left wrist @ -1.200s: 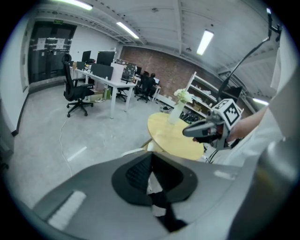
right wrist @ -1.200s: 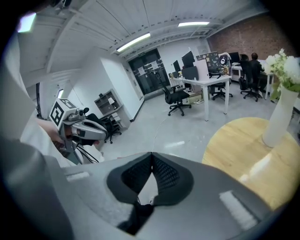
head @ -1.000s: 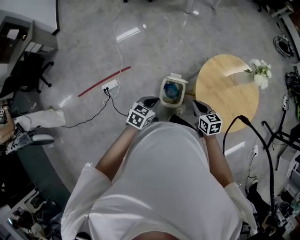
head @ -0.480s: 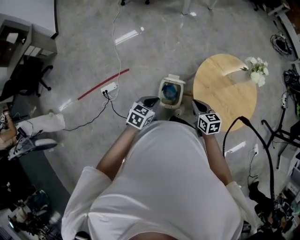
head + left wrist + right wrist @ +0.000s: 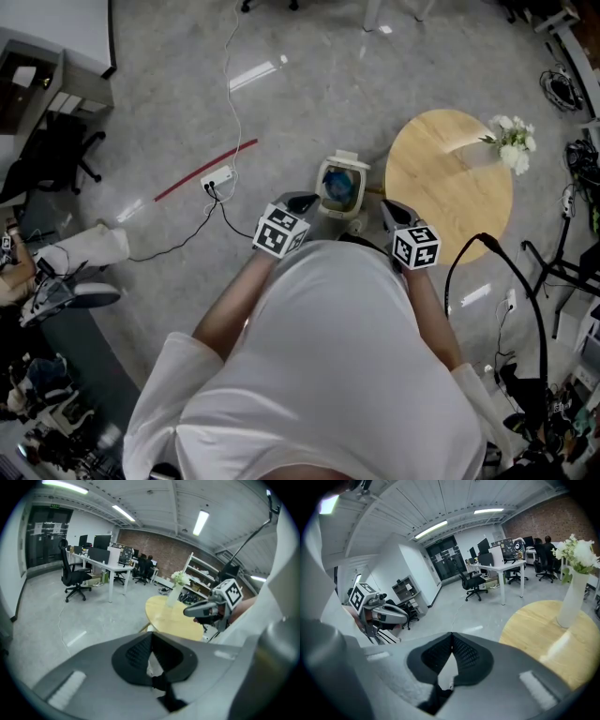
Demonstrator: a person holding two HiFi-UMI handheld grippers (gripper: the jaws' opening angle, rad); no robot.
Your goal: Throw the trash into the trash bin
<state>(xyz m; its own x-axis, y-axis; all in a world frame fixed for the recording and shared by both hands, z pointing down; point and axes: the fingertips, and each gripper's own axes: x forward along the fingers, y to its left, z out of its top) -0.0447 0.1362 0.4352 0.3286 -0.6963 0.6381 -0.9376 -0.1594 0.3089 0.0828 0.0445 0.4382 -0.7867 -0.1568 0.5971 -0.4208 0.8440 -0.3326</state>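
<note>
Flanking trash bin [image 5: 342, 186], closed tools [image 5: 304, 201] [image 5: 388, 209]

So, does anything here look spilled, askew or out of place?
Nothing is spilled. Only the white power strip lies loose on the open floor, where one could trip; the vase stands upright on the round table.

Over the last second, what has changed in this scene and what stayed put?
A bystander's shoe at the left edge slid slightly toward the view's bottom. Nothing was taken or released: left gripper and right gripper stay by the trash bin, jaws shut, empty.
</note>
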